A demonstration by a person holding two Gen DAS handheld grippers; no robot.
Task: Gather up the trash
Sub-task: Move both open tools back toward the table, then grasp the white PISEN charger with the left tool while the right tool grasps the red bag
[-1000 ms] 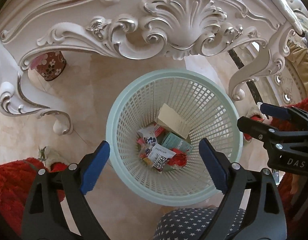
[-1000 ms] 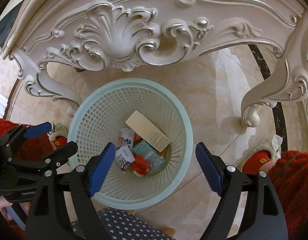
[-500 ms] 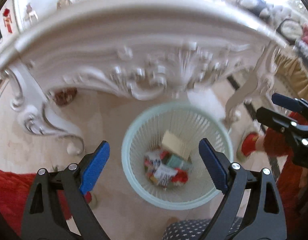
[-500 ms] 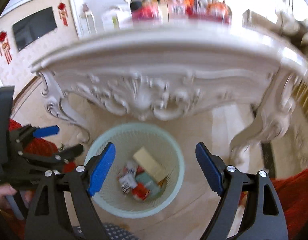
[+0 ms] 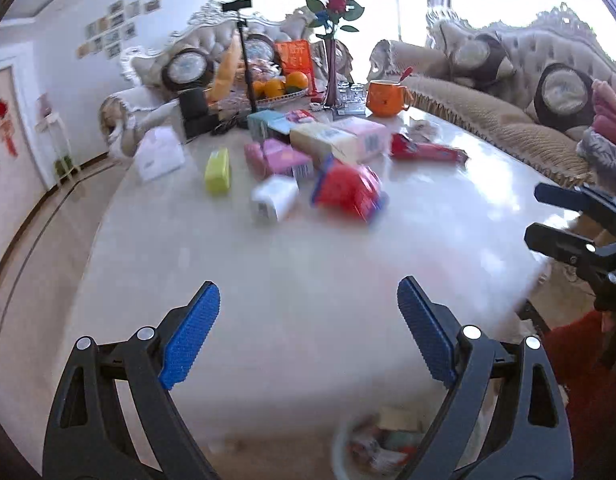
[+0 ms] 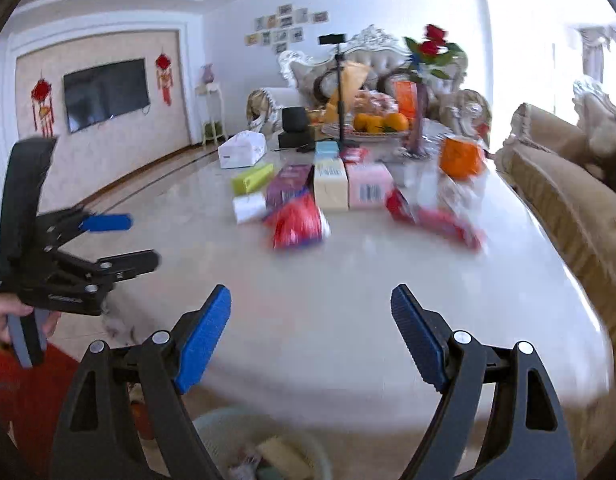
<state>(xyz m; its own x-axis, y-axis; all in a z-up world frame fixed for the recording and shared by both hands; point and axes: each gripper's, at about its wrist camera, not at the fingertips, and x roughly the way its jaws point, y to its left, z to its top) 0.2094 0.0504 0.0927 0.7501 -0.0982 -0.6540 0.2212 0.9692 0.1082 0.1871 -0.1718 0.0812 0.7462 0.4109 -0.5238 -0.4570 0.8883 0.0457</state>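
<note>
My left gripper (image 5: 308, 316) stands wide open with nothing between its ribbed blue pads (image 5: 190, 340), and my right gripper (image 6: 310, 326) is spread just as empty, its blue pads (image 6: 204, 344) clear of everything. Both point across the glossy pale marble tabletop (image 5: 308, 272).

The trash lies well ahead of my fingers, clustered toward the far half of that table. Nearest is a crinkled red wrapper with blue edging (image 5: 348, 192), soft and shiny, blurred in both views. Just beside it on the left sits a small white box (image 5: 274, 200) with dark print. Farther left on the table is a yellow-green carton (image 5: 218, 170), a plain rectangular block. Behind the red wrapper stand pink and cream cardboard boxes (image 5: 340, 140), square-cornered, one with a barcode. A long flat red packet (image 5: 424, 152) lies to the right of them.

Below the near edge of the table, between my fingers' black arms, the pale green mesh basket (image 6: 268, 440) shows, with litter inside, too blurred to sort out.

At the far end of the table are an orange mug (image 5: 386, 98), a tray of oranges (image 5: 284, 82) and a rose in a slim vase (image 5: 334, 40).
</note>
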